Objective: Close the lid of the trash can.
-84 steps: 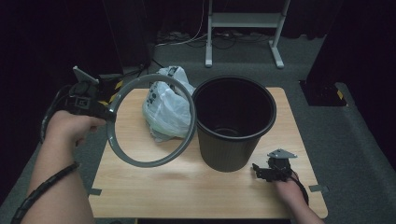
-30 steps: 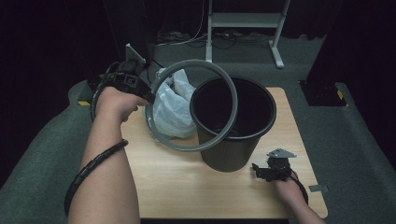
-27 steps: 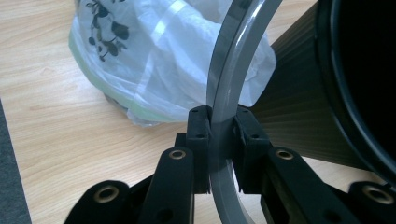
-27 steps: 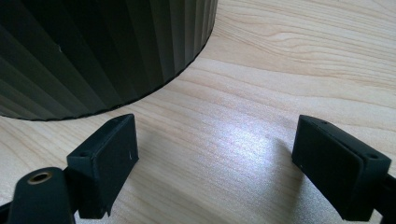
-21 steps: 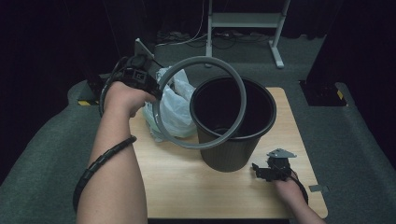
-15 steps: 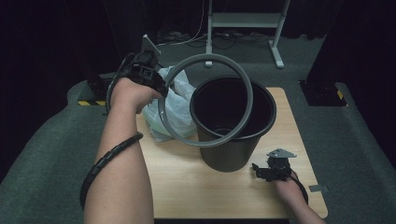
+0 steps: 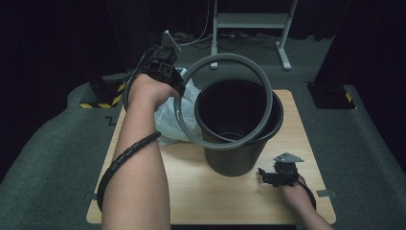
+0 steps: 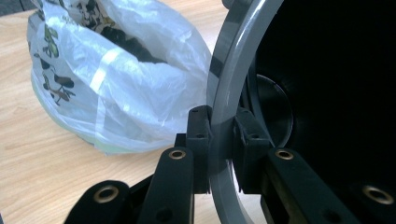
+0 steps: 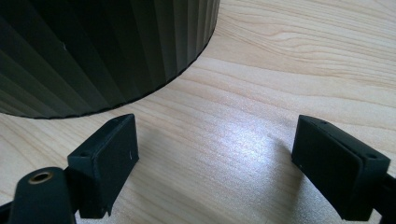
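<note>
A grey plastic ring point(image 7: 268, 91) hangs tilted over the mouth of the black ribbed bin point(image 7: 239, 158) at the table's middle. My left gripper point(image 7: 176, 91) is shut on the ring's left side, above the bin's left rim. In the left gripper view the ring point(image 8: 233, 60) runs up between the clamped pads point(image 8: 200, 135), the bin's dark inside point(image 8: 336, 84) to its right. My right gripper point(image 7: 264, 176) rests on the table by the bin's right front. It stands open point(image 9: 215, 163) with bare wood between the jaws and the bin wall point(image 9: 102, 46) just beyond.
A translucent plastic bag point(image 7: 167, 120) with dark contents lies left of the bin, close under the ring; the left gripper view has the bag point(image 8: 116, 84) too. The wooden table point(image 7: 215, 201) has free room at the front. A grey metal stand point(image 7: 249, 21) is on the floor behind.
My left gripper has carried the ring from the table's left side up and to the right, over the bin's mouth. The right gripper has stayed still.
</note>
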Available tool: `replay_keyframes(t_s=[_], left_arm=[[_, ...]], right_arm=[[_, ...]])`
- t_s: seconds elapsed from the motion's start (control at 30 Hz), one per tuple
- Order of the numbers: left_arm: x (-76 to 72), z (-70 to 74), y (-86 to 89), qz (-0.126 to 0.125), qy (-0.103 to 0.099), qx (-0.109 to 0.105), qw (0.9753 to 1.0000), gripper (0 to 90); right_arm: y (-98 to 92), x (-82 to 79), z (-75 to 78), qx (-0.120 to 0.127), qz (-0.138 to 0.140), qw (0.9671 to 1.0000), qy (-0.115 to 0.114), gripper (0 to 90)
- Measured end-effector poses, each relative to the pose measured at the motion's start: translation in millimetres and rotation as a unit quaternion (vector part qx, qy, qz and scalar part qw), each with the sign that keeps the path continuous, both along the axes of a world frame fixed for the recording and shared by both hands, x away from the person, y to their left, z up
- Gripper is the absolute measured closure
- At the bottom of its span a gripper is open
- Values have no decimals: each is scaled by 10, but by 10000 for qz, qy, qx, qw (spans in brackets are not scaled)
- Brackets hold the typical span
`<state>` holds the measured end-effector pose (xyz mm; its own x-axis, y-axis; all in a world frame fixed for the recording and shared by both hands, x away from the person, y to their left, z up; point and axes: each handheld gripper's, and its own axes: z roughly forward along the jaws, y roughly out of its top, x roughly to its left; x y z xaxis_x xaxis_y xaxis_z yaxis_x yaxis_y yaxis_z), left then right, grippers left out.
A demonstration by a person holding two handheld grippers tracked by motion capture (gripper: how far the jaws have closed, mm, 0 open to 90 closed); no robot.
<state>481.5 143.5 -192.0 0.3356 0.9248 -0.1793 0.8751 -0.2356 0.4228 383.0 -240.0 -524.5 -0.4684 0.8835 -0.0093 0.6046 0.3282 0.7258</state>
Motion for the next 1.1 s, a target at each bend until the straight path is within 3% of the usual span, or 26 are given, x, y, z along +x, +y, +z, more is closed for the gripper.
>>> replay_keyframes(t_s=[0.37, 0.63, 1.1], left_arm=[[137, 87, -208, -53, -74, 61, 9999, 783], [228, 23, -387, -71, 6, 105, 9999, 783], [269, -96, -552, 0, 38, 383, 9993, 781]], right_arm=[[-2, 3, 0, -11, 28, 10000, -18, 144], [-2, -2, 1, -6, 37, 10000, -5, 144], [0, -1, 0, -1, 59, 10000, -13, 146]])
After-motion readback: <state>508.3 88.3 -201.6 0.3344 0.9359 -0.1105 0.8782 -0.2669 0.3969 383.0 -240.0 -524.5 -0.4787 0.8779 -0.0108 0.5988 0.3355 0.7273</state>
